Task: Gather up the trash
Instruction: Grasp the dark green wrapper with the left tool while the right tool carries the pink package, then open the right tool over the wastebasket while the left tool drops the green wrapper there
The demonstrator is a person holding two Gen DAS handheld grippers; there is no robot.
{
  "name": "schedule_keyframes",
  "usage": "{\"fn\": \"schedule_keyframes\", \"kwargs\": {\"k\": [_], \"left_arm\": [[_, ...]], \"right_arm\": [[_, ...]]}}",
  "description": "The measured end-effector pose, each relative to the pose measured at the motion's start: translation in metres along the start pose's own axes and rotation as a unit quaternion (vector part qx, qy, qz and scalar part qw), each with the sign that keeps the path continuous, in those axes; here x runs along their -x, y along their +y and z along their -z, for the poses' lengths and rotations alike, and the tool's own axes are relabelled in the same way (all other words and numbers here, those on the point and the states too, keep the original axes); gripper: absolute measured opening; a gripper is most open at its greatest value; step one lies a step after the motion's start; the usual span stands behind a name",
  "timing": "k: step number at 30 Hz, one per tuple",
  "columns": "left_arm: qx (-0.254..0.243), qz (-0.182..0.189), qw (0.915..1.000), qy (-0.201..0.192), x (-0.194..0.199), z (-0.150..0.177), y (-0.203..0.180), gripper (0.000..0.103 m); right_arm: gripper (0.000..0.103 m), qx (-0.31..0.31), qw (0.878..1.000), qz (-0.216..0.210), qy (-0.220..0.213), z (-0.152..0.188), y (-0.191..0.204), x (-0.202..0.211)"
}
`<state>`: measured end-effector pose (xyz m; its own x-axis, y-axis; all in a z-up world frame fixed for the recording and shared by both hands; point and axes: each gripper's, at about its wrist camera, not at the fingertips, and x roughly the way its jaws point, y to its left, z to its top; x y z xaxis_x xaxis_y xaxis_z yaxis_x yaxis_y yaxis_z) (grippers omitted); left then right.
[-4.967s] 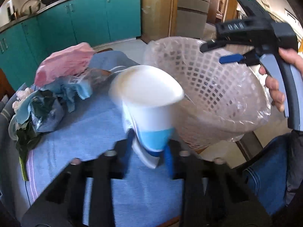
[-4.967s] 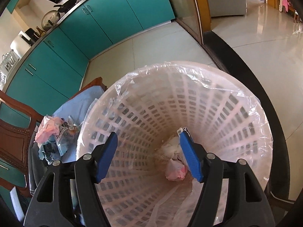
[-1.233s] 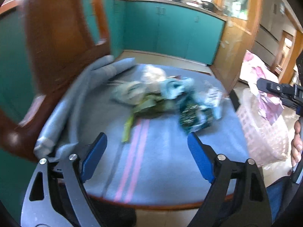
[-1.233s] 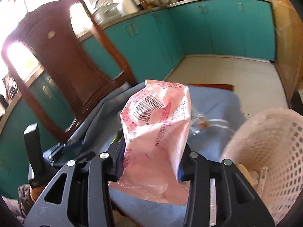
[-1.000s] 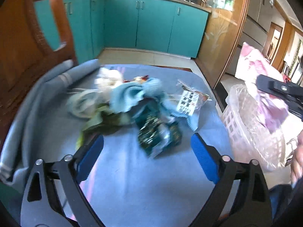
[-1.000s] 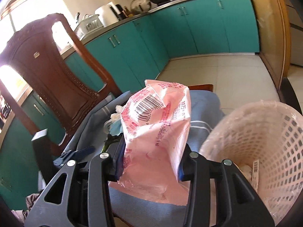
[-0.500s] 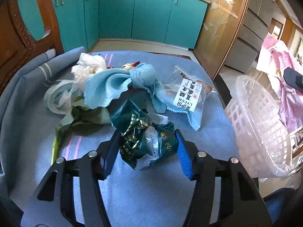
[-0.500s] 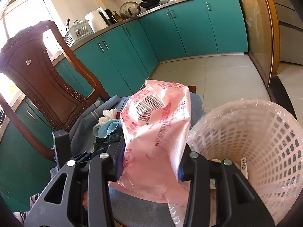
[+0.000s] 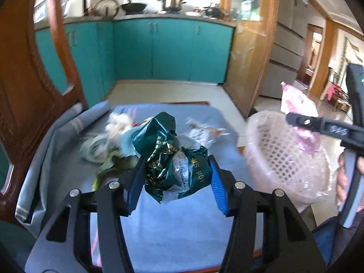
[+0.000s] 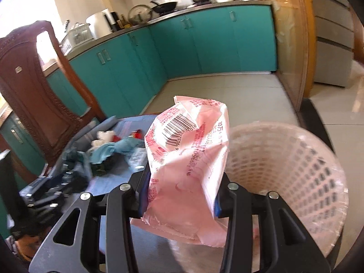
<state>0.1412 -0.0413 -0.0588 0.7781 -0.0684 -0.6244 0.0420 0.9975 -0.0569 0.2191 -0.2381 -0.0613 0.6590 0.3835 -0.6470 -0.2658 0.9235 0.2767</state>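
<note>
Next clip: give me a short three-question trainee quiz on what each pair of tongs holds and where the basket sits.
1. True or false: the left tongs are shut on the dark green foil wrapper.
2. What do the right tongs hold? A) a paper cup B) the pink plastic bag C) a blue cloth
3. Fill in: in the right wrist view, the lined white basket sits to the ____ of the pink plastic bag.

Key: 1 true; 2 B; 3 right.
</note>
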Motion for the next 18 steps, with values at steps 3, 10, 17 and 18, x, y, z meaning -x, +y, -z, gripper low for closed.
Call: {"fn": "schedule_keyframes", "kwargs": {"k": [3,10,17,18], "left_arm": [[-0.019,0.036,0.9992,-0.003,0.001,-0.009,-0.022,0.055],[-0.058,0.110,0.9922,0.008,-0.026,-0.019,-0.087,0.055],[-0.085,0.159,0.9830,0.037,-0.058,-0.015,-0.137,0.055],[-0.087,0.168,0.9810,0.042,-0.063,-0.015,-0.144,0.055]], "right_arm": [[0.042,-0.014,0.999,0.045,-0.009,0.005,-0.021,0.012],[0.043,-0.084,0.990,0.104,0.039,0.022,-0.076,0.010],[0.067,-0.146,0.983,0.113,0.010,0.028,-0.103,0.027],[0.070,-0.161,0.981,0.112,0.002,0.028,-0.110,0.032]]}}
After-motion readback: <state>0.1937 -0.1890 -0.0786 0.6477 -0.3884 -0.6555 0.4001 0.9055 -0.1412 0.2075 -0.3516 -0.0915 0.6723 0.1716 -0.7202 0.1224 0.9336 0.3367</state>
